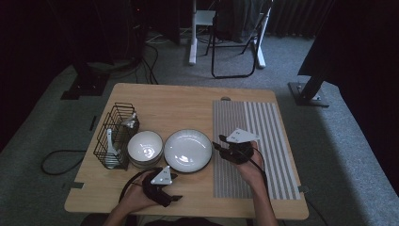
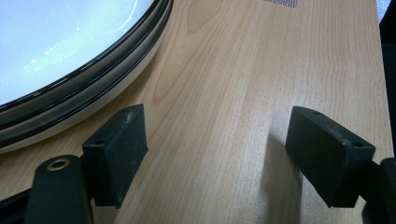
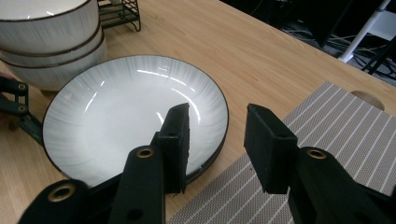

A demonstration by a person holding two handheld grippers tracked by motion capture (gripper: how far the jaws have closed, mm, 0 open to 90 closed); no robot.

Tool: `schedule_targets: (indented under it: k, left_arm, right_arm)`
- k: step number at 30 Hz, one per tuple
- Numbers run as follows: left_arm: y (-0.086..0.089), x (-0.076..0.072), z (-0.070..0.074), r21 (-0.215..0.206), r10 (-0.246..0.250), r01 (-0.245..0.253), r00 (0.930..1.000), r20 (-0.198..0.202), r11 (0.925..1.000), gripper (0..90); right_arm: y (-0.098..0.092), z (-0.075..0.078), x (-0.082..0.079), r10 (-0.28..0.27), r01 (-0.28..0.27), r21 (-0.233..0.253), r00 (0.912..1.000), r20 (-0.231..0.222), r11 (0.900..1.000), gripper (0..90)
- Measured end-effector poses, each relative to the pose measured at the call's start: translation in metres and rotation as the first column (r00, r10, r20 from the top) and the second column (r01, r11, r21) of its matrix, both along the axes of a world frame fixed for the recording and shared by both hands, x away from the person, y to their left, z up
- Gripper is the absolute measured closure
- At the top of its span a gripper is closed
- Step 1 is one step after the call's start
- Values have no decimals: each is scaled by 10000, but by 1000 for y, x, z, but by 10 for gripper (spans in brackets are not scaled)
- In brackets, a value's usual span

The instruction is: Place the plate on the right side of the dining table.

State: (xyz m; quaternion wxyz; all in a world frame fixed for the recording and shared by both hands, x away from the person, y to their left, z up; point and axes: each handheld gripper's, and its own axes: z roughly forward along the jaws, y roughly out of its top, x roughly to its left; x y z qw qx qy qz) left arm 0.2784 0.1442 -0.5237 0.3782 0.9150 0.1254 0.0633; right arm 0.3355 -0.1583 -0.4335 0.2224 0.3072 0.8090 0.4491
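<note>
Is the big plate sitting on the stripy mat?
No, the plate rests on the bare wood of the table, just left of the striped mat, in the high view.

Left gripper view: plates (image 2: 70,56) cut off by top and left edges; stack count uncertain. Right gripper view: bowls (image 3: 46,42) cropped at top left, wire rack (image 3: 119,14) mostly out of frame. High view: rack contents (image 1: 110,146) too small to identify.

Right claw (image 3: 217,147) open, jaws straddling near rim of plate (image 3: 116,116); striped mat (image 3: 327,154) beside it, stacked bowls (image 3: 51,37) behind, on worktop (image 3: 261,56).
</note>
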Motion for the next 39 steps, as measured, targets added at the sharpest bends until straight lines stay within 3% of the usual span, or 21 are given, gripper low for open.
schedule_targets:
  k: [20, 31, 39]
  left_arm:
    - [3, 1, 1, -101, 216, -215, 9998, 27, 9997, 295]
    - [3, 2, 1, -110, 217, -217, 9998, -2, 9997, 307]
    - [4, 2, 1, -104, 278, -278, 9996, 23, 9996, 333]
  right_arm:
    - [20, 3, 14, 90, -90, 56, 9999, 107, 9999, 645]
    - [33, 0, 27, 293, -295, -205, 9996, -62, 9994, 647]
    - [33, -7, 42, 211, -212, -13, 9987, -474, 9998, 662]
